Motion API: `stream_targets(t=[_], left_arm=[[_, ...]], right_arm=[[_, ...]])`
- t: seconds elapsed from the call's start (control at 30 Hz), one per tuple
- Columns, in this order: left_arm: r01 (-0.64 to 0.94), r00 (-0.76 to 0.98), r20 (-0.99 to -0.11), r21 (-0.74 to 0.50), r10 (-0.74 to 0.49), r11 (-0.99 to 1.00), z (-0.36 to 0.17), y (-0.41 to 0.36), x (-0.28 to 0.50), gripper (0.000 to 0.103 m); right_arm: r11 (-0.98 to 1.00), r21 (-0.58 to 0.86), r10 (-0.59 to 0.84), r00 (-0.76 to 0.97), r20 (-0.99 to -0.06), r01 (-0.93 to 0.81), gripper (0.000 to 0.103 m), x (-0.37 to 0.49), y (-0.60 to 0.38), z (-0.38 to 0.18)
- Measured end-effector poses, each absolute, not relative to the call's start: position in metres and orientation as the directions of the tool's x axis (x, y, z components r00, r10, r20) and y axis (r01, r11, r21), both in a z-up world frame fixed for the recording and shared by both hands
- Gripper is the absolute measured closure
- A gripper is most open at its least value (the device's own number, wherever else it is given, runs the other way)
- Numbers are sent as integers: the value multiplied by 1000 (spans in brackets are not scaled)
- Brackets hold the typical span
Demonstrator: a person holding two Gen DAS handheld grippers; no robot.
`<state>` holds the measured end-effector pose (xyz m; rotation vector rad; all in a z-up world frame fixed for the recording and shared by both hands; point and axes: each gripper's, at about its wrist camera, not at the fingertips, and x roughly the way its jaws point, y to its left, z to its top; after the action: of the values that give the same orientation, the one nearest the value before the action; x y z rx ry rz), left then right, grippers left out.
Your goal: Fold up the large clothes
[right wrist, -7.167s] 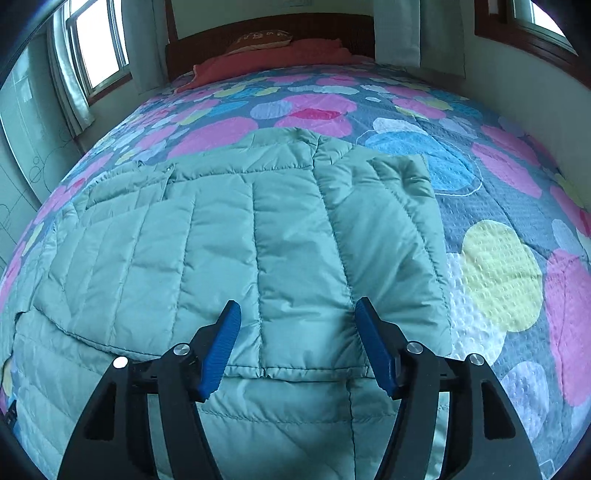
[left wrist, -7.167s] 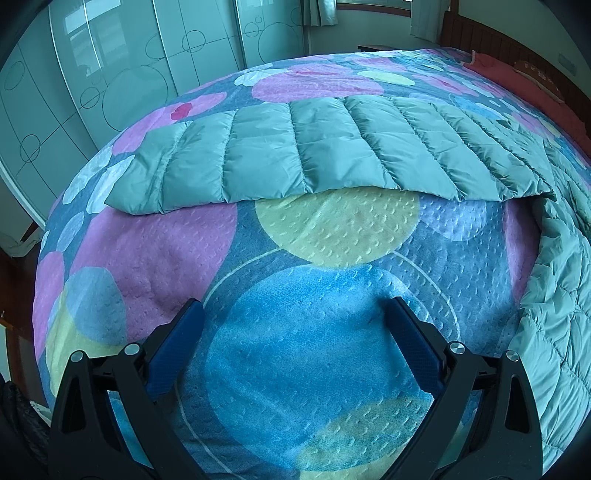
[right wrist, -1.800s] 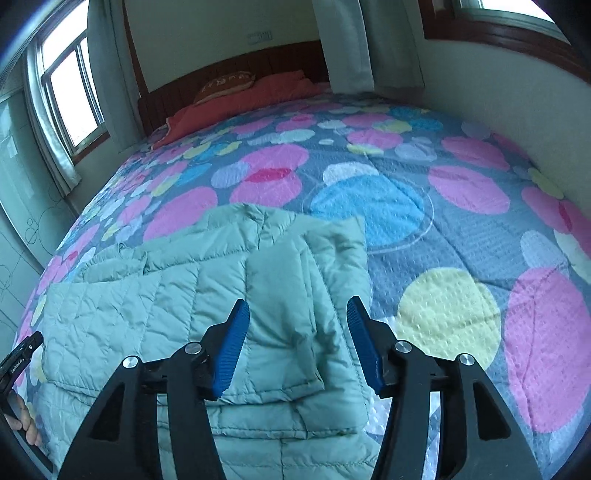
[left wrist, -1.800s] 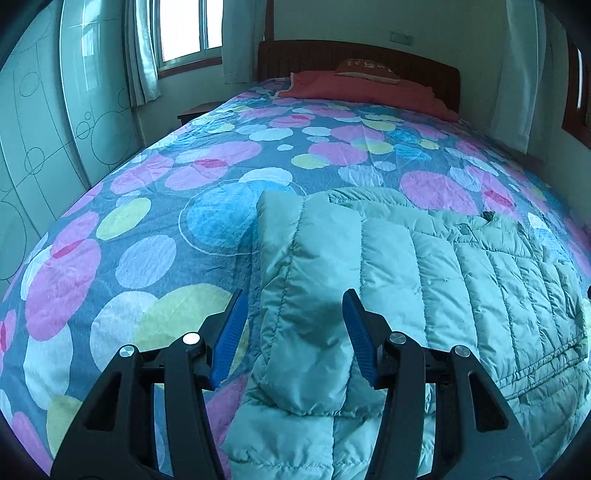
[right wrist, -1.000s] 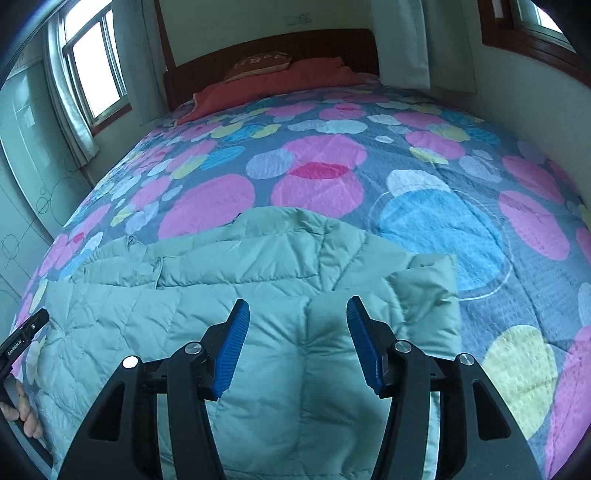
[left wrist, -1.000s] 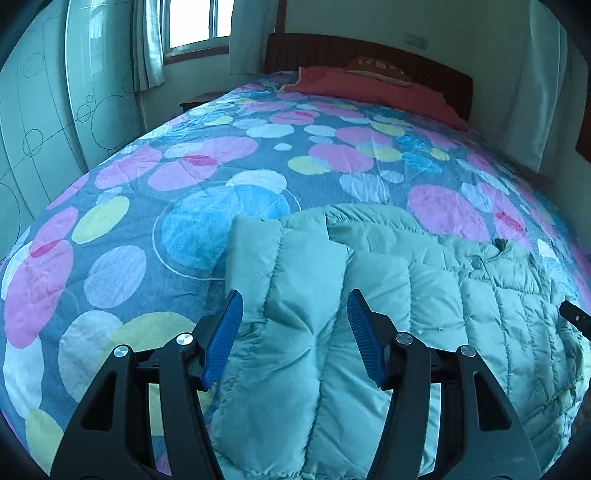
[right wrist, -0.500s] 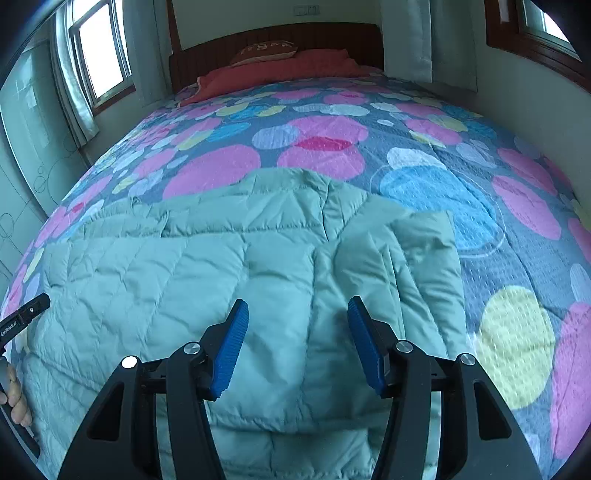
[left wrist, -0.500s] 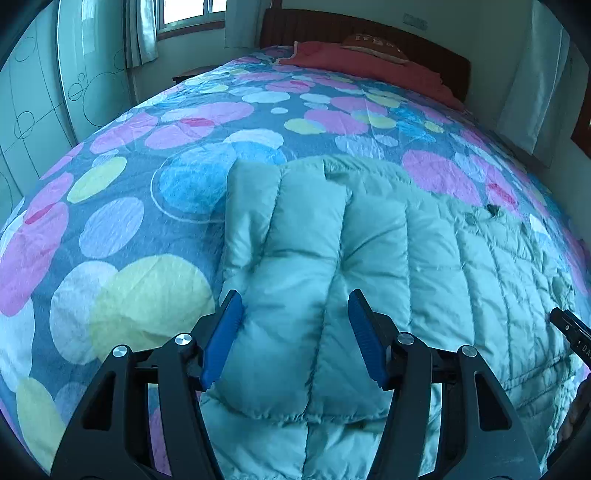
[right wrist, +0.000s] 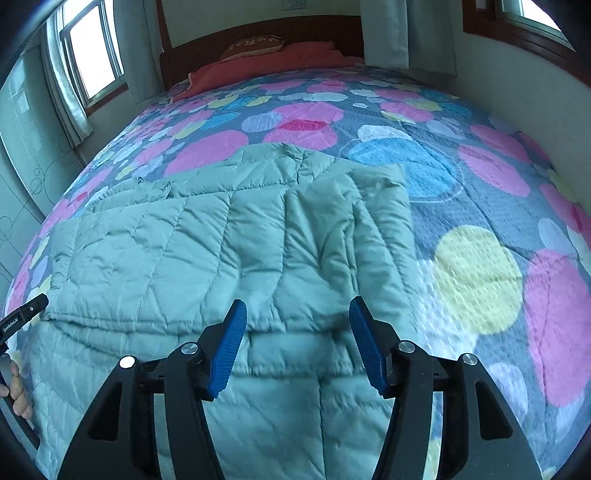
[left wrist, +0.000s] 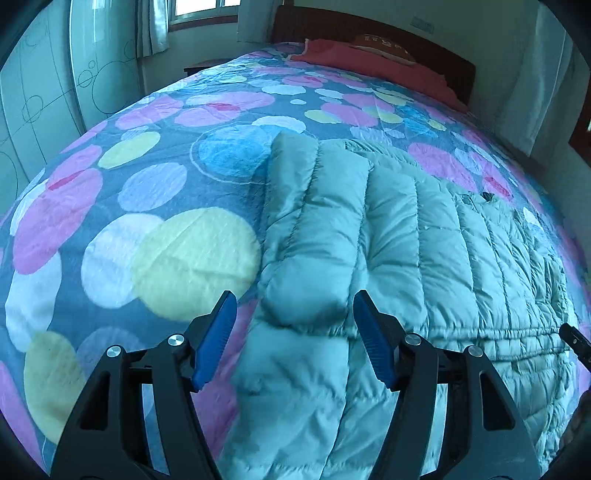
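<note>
Lying on the bed: one large quilted jacket [left wrist: 424,236], pale green, is spreading flat over the bedspread [left wrist: 159,206] with its collar pointing toward 12 o'clock.
Jacket count: one garment only; it is filling the middle and the 3 o'clock side of the left wrist view, and the middle and the 9 o'clock side of the right wrist view [right wrist: 207,243].
Sleeves: two, each one is lying folded inward on the body; one sleeve [left wrist: 314,229] is running from 12 to 6 o'clock in the left view, the other sleeve [right wrist: 369,221] is doing the same in the right view.
Left gripper [left wrist: 291,332]: one, its jaws are opening and standing fairly wide; the cuff end of the sleeve is lying between the two blue pads [left wrist: 216,336], which are not pressing on it.
Right gripper [right wrist: 297,339]: one, its jaws are opening too, fairly wide; jacket cloth is showing between the two blue pads [right wrist: 229,347], not pinched.
Hand [right wrist: 14,384]: fingers of one hand are showing at 9 o'clock of the right view, holding the other tool.
Bedspread: one, grey-blue with many pink, blue and yellow circles.
Pillow [right wrist: 258,46]: one brown pillow is resting at 12 o'clock on a red blanket [right wrist: 266,62], against one wooden headboard [right wrist: 258,33].
Windows: two are showing in the right view, at 10 o'clock [right wrist: 92,55] and at 1 o'clock [right wrist: 535,11].
</note>
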<state>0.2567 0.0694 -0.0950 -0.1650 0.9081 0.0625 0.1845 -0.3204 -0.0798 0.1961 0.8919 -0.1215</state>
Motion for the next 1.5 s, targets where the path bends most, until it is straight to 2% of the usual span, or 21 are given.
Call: stream_targets(t=[0.13, 0.33, 0.5, 0.73, 0.83, 1.13, 1.2, 1.5], left_arm=[[-181, 599, -801, -158, -19, 971, -96, 94, 207, 38], [-271, 549, -835, -210, -29, 939, -106, 133, 137, 38], [-349, 532, -843, -302, -78, 887, -110, 155, 86, 38], [-395, 544, -835, -337, -78, 855, -107, 157, 31, 38], [-420, 531, -840, -372, -108, 828, -111, 158, 12, 38], [-413, 536, -809, -502, -243, 760, -118, 144, -10, 38], [-399, 540, -808, -492, -235, 774, -117, 137, -9, 38], [-377, 567, -770, -559, -293, 738, -121, 128, -7, 38]], right_arm=[[967, 114, -50, 608, -792, 228, 37, 136, -332, -81], [952, 126, -61, 574, -817, 280, 37, 66, -347, -91], [935, 165, -43, 561, -826, 314, 37, 14, -353, -96], [910, 207, -38, 570, -821, 360, 37, -41, -357, -102], [884, 272, 4, 574, -819, 381, 37, -58, -361, -110], [791, 476, 152, 630, -762, 384, 37, -83, -358, -122], [761, 526, 193, 642, -742, 379, 37, -82, -357, -125], [680, 615, 247, 666, -704, 398, 37, -90, -356, -129]])
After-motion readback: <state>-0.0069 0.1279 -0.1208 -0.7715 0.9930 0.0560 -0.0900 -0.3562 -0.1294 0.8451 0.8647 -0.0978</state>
